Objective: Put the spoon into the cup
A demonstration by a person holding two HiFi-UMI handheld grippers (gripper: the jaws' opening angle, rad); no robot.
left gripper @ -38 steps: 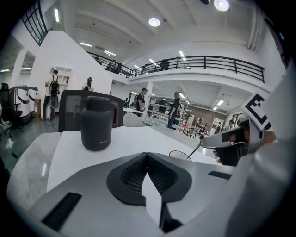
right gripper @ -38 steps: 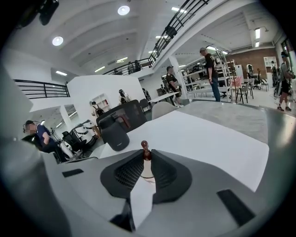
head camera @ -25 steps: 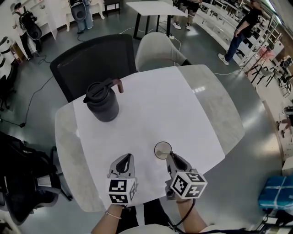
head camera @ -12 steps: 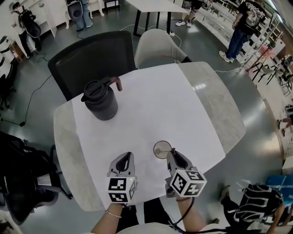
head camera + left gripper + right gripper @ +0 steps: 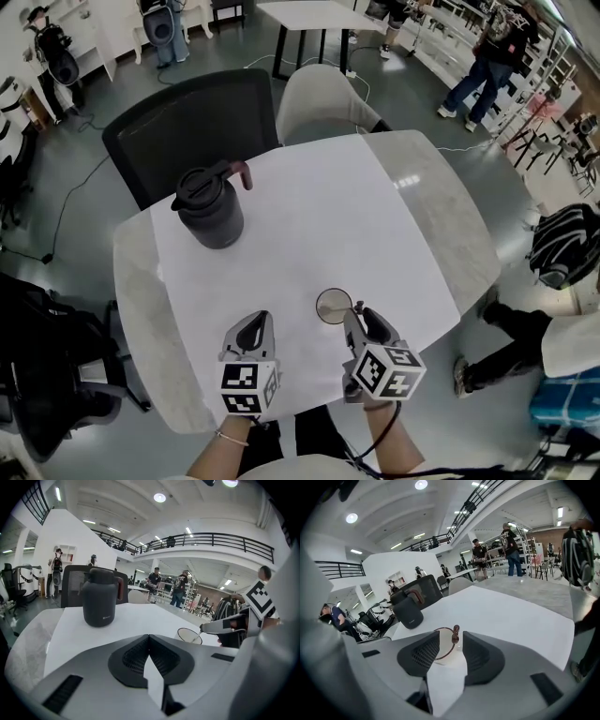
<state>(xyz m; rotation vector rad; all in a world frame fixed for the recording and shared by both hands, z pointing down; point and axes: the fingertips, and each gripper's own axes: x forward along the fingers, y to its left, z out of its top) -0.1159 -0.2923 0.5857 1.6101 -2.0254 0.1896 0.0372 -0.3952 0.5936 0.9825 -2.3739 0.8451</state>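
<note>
A dark lidded jug (image 5: 210,214) stood far left on the white sheet (image 5: 328,216) covering the table (image 5: 441,225), well apart from the rest, with a black chair (image 5: 187,122) behind it. Nearer, the left gripper (image 5: 260,319) hung over the sheet, jaws together and empty. Just to its right stood the clear cup (image 5: 320,300), with the spoon (image 5: 454,633) leaning in it. The right gripper (image 5: 355,316) sat just behind the cup. Its jaws had just been opening and stood apart, the spoon's end showing in the gap, touched by neither pad. A person (image 5: 562,319) stood beyond the table's right edge.
</note>
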